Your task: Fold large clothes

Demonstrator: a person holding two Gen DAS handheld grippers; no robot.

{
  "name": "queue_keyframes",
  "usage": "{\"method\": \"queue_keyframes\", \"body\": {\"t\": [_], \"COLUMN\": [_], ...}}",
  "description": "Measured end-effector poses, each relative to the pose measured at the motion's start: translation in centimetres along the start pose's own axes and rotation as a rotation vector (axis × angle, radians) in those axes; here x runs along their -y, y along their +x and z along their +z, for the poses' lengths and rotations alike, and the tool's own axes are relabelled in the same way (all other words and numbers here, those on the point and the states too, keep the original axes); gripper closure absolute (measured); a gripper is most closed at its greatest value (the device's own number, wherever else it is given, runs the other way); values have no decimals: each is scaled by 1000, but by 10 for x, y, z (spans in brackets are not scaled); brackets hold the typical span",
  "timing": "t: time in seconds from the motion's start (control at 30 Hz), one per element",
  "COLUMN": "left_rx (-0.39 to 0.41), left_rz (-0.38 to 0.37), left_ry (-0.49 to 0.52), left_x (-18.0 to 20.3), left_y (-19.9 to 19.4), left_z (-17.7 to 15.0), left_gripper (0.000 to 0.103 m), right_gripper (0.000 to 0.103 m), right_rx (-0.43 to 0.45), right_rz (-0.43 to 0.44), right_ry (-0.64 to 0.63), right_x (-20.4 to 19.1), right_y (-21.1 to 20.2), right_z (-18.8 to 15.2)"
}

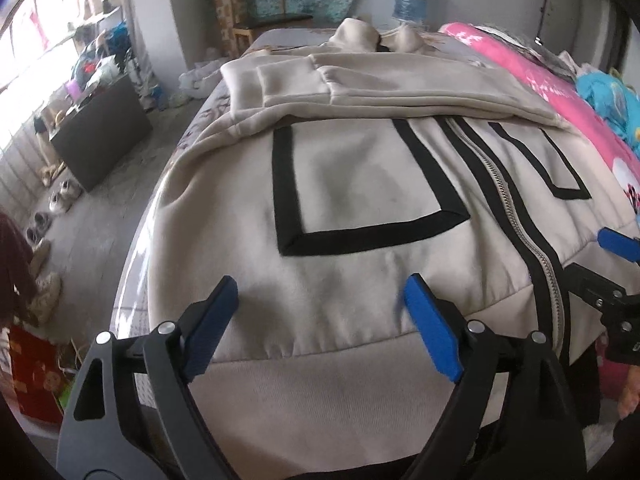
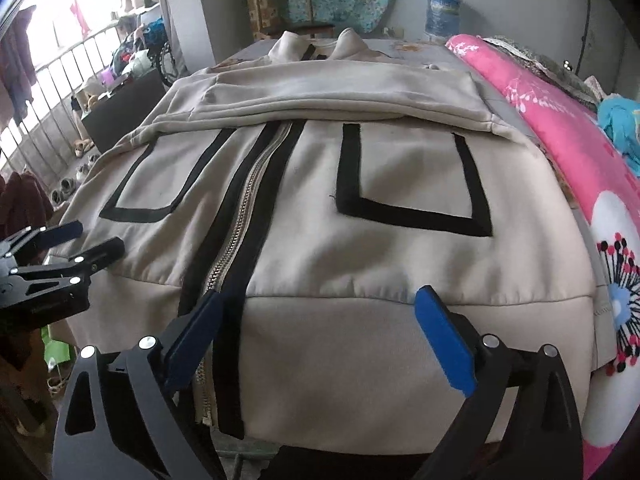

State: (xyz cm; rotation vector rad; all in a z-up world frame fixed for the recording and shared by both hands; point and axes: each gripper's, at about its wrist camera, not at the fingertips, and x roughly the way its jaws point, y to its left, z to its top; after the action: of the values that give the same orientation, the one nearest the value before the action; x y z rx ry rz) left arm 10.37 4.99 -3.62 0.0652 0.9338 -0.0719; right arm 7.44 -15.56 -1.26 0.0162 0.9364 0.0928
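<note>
jacket (image 1: 360, 184), beige fleece with black trim, lies front-up across the bed (image 1: 244, 46), sleeves (image 2: 332, 88) already folded over the chest, waistband hanging at the bed's near edge. it looks thick, soft and limp, so it should sag if lifted; the ribbed waistband (image 2: 400, 360) seems the best hold. left gripper (image 1: 320, 320) and right gripper (image 2: 324, 332) hover over that band, jaws spread, pinching nothing.
</note>
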Motion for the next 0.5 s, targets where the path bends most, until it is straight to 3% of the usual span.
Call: {"method": "queue_keyframes", "body": {"t": [0.5], "left_rx": [-18], "left_rz": [136], "left_ry": [-21], "left_x": [14], "left_y": [-1], "left_z": [1], "left_gripper": [14], "right_gripper": [6], "right_rx": [-1], "right_rz": [-5], "right_ry": [34], "right_x": [14], "right_y": [4], "right_z": [-8]}}
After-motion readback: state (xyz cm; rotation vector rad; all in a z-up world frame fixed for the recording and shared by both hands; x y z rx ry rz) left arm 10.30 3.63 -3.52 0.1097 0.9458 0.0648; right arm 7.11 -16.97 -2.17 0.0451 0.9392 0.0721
